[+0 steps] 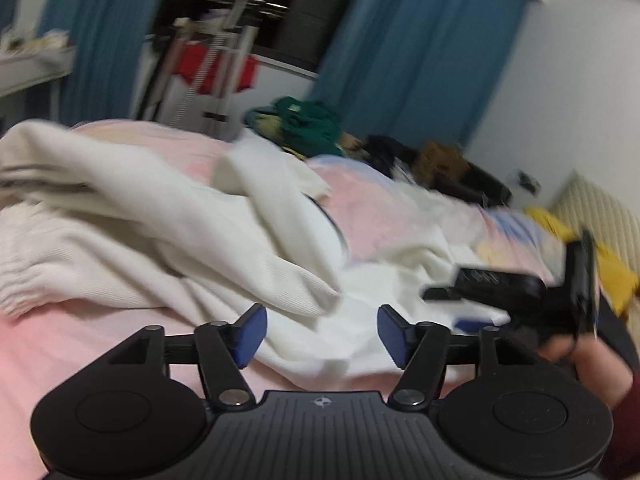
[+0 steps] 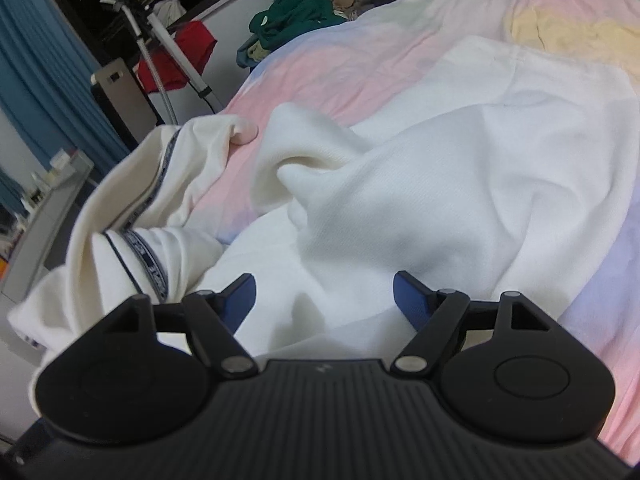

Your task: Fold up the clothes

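A white knitted garment [image 1: 132, 248] lies rumpled on a pastel pink bedspread [image 1: 72, 344], with a folded flap [image 1: 288, 248] pointing toward me. My left gripper [image 1: 322, 334] hovers open just before that flap, and its blue pads [image 1: 250, 334] touch nothing. The other gripper [image 1: 520, 292] shows blurred at the right, held by a hand [image 1: 584, 364]. In the right wrist view the same white garment [image 2: 460, 184] spreads wide, its navy patterned trim [image 2: 148, 256] at the left. My right gripper [image 2: 326, 302] stands open low over the cloth, gripping none of it.
A heap of green clothes [image 1: 308, 124] and dark items sit at the bed's far end. Behind them stand a clothes rack with a red garment [image 2: 176, 56] and blue curtains [image 1: 420, 48]. A yellow cloth [image 1: 608, 264] lies at the right edge and a grey shelf [image 2: 48, 200] at the left.
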{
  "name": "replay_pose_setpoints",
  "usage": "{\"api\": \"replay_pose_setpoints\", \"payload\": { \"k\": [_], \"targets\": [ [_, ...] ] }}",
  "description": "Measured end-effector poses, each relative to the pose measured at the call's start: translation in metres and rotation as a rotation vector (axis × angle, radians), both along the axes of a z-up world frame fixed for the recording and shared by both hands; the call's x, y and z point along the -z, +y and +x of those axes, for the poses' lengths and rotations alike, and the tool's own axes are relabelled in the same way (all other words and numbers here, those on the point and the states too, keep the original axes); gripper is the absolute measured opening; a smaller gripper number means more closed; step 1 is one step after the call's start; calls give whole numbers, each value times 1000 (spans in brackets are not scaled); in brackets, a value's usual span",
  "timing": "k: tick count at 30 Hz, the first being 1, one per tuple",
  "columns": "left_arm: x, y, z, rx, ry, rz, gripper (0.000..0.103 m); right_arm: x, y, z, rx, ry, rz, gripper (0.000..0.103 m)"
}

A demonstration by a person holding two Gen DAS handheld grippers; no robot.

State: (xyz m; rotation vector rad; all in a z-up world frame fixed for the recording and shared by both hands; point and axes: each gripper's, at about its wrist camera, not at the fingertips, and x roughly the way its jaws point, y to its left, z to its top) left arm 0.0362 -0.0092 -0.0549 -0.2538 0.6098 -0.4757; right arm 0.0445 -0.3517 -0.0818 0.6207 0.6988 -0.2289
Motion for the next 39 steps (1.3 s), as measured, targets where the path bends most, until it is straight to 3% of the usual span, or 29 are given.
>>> {"api": "replay_pose_setpoints", "payload": {
  "k": [2,6,14,17,19,23,25,27,32,39],
  "targets": [
    [2,12,7,-78,34,-28,77,0,-3,-3,11,-6,22,77],
    [13,39,26,-219,157,-133,77,-1,-8,-10,41,-19,64,77],
    [68,118,55,-517,476,-543,74,0,-17,-16,94,-38,134,78],
    [83,134,56,-586,515,-687,73,0,-18,-15,98,-37,146,78],
    [84,137,60,-603,498,-736,74,1,-19,-15,100,-38,156,78],
    [81,136,73,-661,434,-733,70,3,-18,-13,93,-36,143,78],
    [80,139,77,-697,413,-725,56,5,-17,-10,85,-29,125,78],
    [79,144,79,-727,423,-716,27,8,-16,-7,78,-19,110,78],
    [55,156,71,-699,434,-641,9,7,-16,-5,58,-31,108,80],
    [-17,182,25,-683,305,-471,7,-4,-16,-9,27,-88,125,80]
  ]
}}
